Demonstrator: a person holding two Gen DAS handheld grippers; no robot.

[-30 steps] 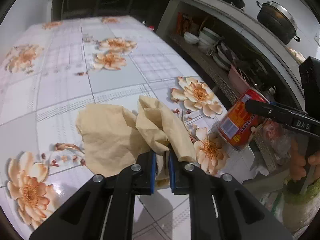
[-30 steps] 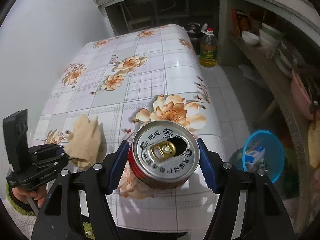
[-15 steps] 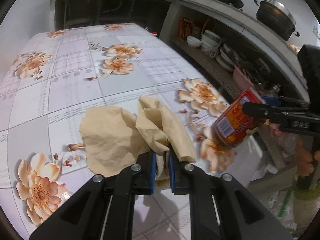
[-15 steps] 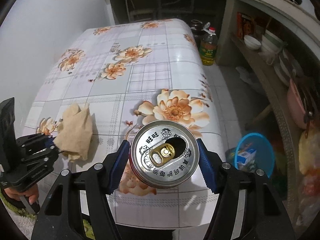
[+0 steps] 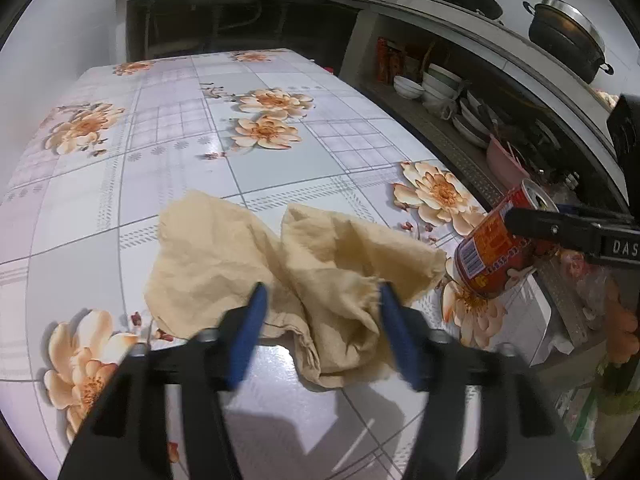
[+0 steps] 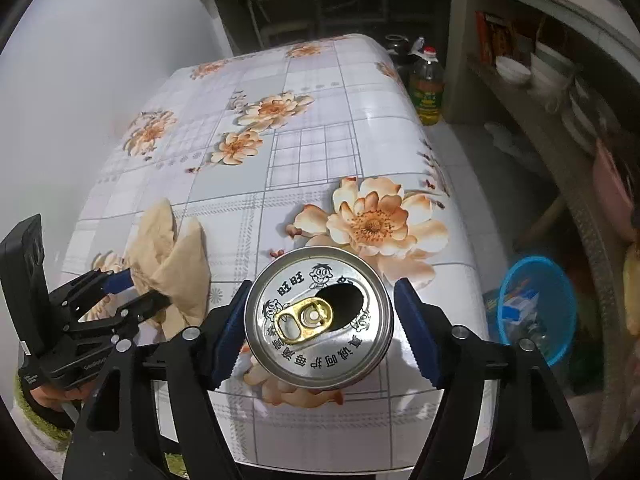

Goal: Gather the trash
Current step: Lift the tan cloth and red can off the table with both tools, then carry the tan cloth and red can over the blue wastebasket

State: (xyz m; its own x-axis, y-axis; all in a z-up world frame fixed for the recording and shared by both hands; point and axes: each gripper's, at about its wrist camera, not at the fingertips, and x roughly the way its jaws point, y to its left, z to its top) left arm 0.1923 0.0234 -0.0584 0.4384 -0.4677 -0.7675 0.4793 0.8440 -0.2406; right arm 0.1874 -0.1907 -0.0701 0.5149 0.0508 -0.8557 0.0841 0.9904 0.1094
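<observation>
Since a second ago the left gripper (image 5: 320, 312), which was clamped tight on the beige paper (image 5: 280, 264), has sprung apart: its jaws are opening, the blue pads stand either side of the crumpled wad, and the paper lies slack between them on the worktop (image 5: 180, 160) rather than pinched. The right gripper (image 6: 320, 320) has widened too; its jaws are opening around the red can (image 6: 320, 316). The right pad stands clear of the can's rim, and the left pad is so close that I cannot tell whether it touches, so the grip looks let go or nearly so.

The paper sits at the near left of the flowered worktop, close to the near edge. The can is at the near right corner, tilted, its open top facing the right wrist camera; from the left wrist view its base appears to rest on the worktop at the corner, just right of the paper.

As for progress, neither piece of trash has reached a bin. A blue basket (image 6: 536, 308) with some scraps in it sits on the floor to the right of the worktop, and looks like the likely destination, though that is a guess. Both items are on the worktop, so what is left is taking hold, carrying and dropping them.
</observation>
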